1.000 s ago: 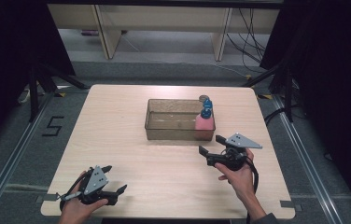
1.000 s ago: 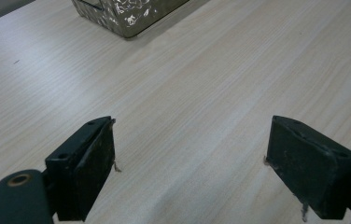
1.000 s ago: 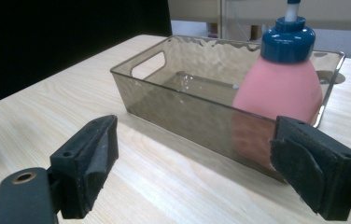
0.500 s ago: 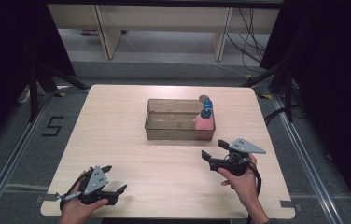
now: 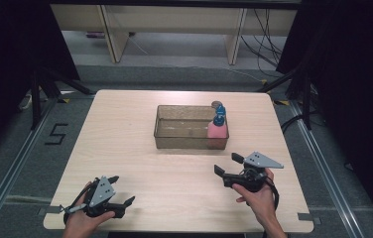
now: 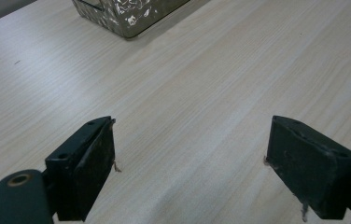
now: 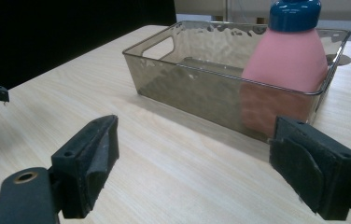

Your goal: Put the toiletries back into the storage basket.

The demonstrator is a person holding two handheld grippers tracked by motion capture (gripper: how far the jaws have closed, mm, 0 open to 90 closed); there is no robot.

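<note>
A: The pink plastic bottle with the blue cap [image 5: 217, 130] — where do we have it?

B: Just right of the centre of the high view, upright in the right-hand end of the clear smoky plastic bin [image 5: 174, 134], against its end wall. In the right gripper view we see the bottle at the upper right, behind the bin's near wall.

A: Starting at the left, then. Our left gripper [image 5: 116, 190]?

B: Lower left of the high view, near the front edge of the pale wooden table [image 5: 125, 124]. Its jaws are spread wide with nothing between them; in its own view we see bare wood between them and a corner of the bin at the top edge.

A: And our right gripper [image 5: 228, 164]?

B: Lower right of the high view, held in the hand just in front of the bin. Its jaws are released too, wide apart, gripping nothing, and they point towards the bin and bottle without touching either.
</note>
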